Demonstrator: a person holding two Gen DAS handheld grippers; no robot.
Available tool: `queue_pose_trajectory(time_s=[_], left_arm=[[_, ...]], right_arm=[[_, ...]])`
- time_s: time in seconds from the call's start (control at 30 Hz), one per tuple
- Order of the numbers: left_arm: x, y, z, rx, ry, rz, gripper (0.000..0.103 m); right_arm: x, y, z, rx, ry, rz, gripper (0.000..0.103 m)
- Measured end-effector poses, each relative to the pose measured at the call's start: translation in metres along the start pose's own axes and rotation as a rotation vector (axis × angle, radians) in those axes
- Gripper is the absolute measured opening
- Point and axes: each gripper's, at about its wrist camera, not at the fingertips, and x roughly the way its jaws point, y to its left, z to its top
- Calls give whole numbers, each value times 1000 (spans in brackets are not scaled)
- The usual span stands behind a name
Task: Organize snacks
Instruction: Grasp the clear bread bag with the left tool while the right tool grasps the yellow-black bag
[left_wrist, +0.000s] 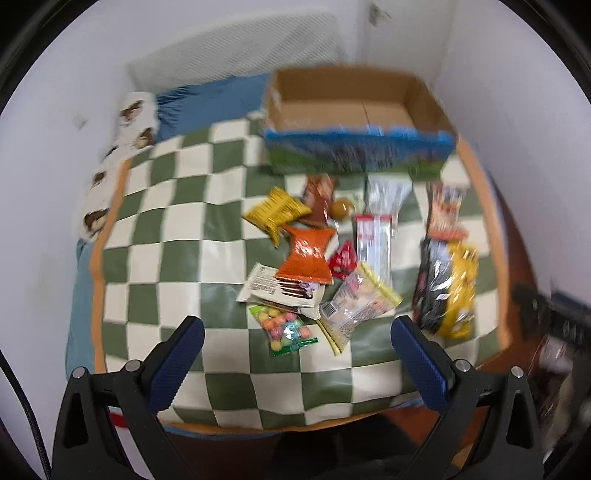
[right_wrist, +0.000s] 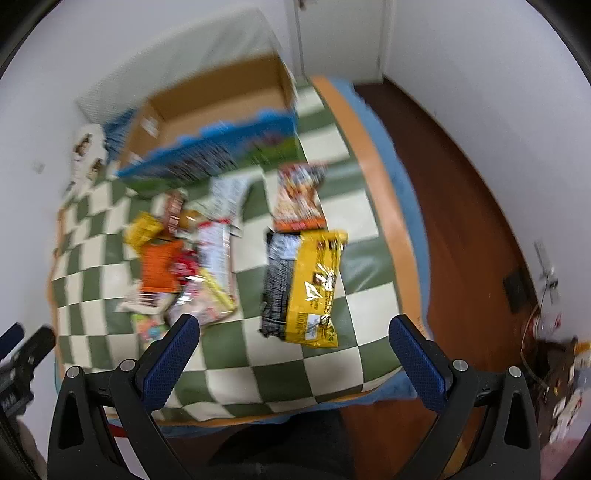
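Two grippers hang over a bed with a green-and-cream checked cloth (left_wrist: 177, 258), and both have their jaws wide apart with nothing between them. The left gripper (left_wrist: 297, 339) frames the near end of the snack pile; the right gripper (right_wrist: 295, 338) frames the bottom of a yellow-and-black packet (right_wrist: 306, 284).

Both views are smeared by motion blur, so printing on the wrappers cannot be read. In the left wrist view a bag of coloured candies (left_wrist: 284, 328) lies just ahead of the jaws, partly under a white wafer pack (left_wrist: 280, 290), which is itself overlapped by an orange packet (left_wrist: 308, 254). A clear packet with a yellow edge (left_wrist: 356, 302) lies beside them, touching a small red packet (left_wrist: 342, 258). Farther off sit a yellow packet (left_wrist: 277, 212), a brown packet (left_wrist: 317, 199) and a long clear pack with a red label (left_wrist: 373, 236); how they overlap is hard to make out.

The cardboard box (left_wrist: 347, 92) stands open at the far end of the bed, near the wall, its inside bare.

Open cloth lies to the left of the pile. On the right the cloth ends at an orange border (right_wrist: 373, 166), close beside the yellow-and-black packet, with brown floor (right_wrist: 461, 221) beyond.
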Motion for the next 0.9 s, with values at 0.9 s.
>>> queue_pose_trajectory(time_s=[0.9], left_arm=[[229, -38, 1, -92, 425, -218, 63]], right_arm=[[241, -18, 3, -14, 339, 95, 85]])
